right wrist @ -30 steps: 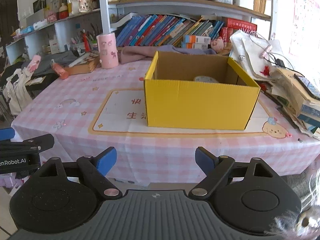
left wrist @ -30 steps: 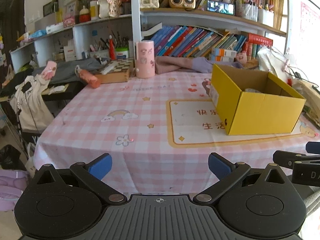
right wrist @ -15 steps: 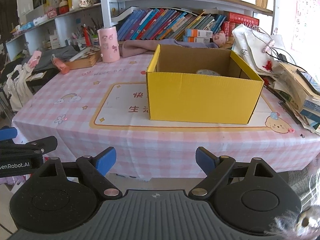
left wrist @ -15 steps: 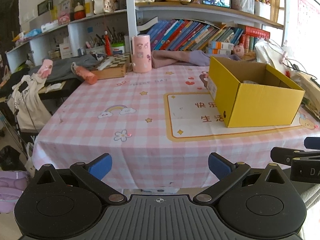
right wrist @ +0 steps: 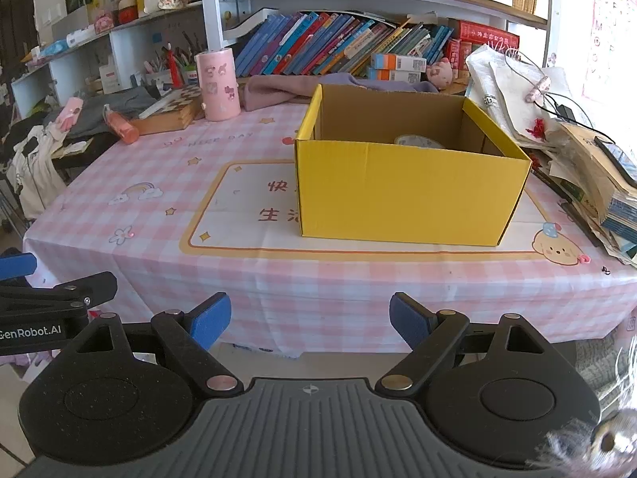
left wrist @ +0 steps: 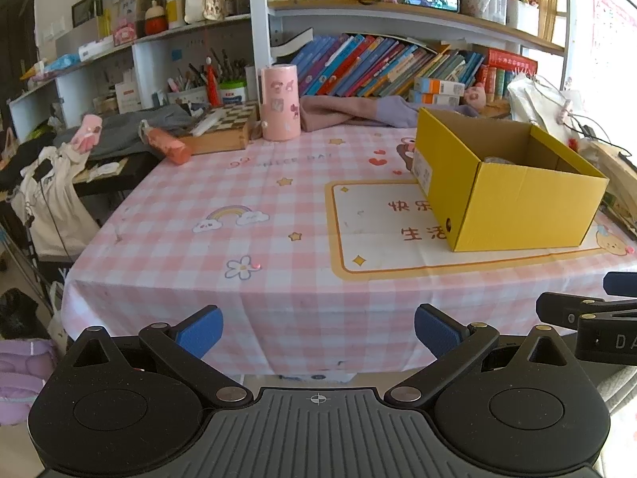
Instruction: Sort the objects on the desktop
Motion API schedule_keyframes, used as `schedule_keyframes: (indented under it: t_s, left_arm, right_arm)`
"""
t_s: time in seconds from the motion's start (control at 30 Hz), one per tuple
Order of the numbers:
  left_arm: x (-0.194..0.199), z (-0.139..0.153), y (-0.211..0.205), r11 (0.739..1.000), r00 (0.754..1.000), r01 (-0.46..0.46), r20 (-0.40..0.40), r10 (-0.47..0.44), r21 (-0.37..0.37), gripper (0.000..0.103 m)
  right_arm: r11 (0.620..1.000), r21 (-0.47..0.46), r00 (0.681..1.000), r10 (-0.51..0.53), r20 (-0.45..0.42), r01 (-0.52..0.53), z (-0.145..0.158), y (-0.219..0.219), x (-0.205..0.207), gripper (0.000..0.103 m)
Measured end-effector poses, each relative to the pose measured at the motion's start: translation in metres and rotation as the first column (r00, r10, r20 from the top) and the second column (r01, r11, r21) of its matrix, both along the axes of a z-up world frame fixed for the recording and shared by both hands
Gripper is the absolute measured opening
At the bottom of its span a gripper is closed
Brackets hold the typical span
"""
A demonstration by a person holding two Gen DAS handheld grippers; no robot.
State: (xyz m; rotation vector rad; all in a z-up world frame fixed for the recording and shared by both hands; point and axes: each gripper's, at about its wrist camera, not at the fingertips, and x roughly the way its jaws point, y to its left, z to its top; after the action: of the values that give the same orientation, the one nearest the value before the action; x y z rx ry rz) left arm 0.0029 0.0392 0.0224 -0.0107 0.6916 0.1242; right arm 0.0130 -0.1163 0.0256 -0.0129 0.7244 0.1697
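Holding both grippers short of the table edge, I had my right gripper (right wrist: 309, 316) and left gripper (left wrist: 318, 328) spread wide, gripping nothing. My yellow box (right wrist: 406, 195) lay dead ahead of the right, long side facing it; the left sat further off.

Cardboard, cloth and plastic on a desk

Matt yellow cardboard box (right wrist: 410, 191) sits on a smooth pink checked tablecloth (left wrist: 223, 199); gripper fingertips (right wrist: 209, 320) carry textured blue pads.

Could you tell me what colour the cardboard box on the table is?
The box is bright yellow outside, brown inside; clearest in the right wrist view.
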Motion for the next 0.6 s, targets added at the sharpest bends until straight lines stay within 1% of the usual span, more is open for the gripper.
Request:
schedule_keyframes:
  t_s: [0.6]
  left_arm:
    - [0.0079,-0.0032,0.0017,1.000,1.000,0.004,-0.010,-0.004,-0.018,0.103]
  right_arm:
    - [1.000,-0.011,1.000,-0.001,-0.005,0.001,-0.0010,0.0019,0.0045,0.086]
